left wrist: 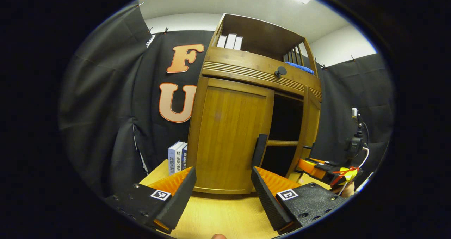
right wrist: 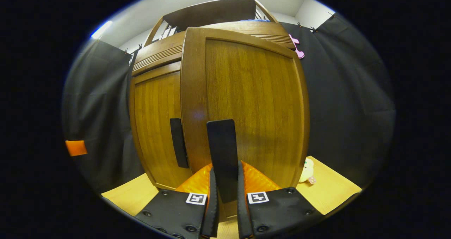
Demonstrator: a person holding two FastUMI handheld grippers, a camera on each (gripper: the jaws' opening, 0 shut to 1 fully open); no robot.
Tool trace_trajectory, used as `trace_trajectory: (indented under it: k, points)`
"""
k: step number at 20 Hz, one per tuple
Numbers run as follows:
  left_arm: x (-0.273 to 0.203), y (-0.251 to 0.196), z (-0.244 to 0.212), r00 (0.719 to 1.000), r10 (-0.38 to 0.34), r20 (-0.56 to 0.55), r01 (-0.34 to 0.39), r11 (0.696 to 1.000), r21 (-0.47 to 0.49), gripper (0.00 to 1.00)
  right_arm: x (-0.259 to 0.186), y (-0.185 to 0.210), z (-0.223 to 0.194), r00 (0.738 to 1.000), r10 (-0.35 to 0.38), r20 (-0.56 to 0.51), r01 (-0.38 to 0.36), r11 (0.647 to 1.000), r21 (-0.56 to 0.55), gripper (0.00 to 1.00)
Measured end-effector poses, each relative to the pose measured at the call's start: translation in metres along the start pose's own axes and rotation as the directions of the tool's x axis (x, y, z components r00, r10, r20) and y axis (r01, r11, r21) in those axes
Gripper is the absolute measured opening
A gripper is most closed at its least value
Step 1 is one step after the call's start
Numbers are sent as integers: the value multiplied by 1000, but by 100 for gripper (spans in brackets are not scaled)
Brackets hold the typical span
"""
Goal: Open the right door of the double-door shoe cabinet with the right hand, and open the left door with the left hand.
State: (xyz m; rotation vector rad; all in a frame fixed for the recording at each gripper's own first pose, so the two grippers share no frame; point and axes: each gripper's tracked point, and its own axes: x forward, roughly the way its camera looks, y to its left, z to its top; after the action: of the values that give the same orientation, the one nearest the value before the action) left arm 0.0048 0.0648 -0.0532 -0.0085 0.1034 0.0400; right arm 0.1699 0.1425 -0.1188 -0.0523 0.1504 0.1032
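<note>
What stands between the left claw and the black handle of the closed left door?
Nothing visible: the open left claw faces the closed brown wooden left door, and its black flat handle has free space before it.

The wooden shoe cabinet [left wrist: 243,77] stands upright on my desk [left wrist: 218,214]. Its right door [right wrist: 246,105] is swung ajar, black handle [right wrist: 222,154] upright; its left door [left wrist: 229,140] is closed.

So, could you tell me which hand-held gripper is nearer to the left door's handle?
Left. The left hand-held gripper is open just in front of the left door's handle, not touching it. The right hand-held gripper is shut on the right door's handle, on the swung-open door.
</note>
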Motion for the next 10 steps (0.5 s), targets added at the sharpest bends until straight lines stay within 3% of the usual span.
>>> trace_trajectory:
  k: [2,4,10]
  points:
    - [-2,-5,3,1000,-2,15,2,1000,1,93,-12,-8,2,1000,5,4,-5,1000,3,32]
    - [-4,-14,5,999,-16,28,15,1000,11,95,-25,-16,3,1000,11,4,-11,1000,10,25]
    - [-9,-44,8,998,-54,45,53,998,27,97,-63,-53,7,1000,-15,16,15,1000,2,24]
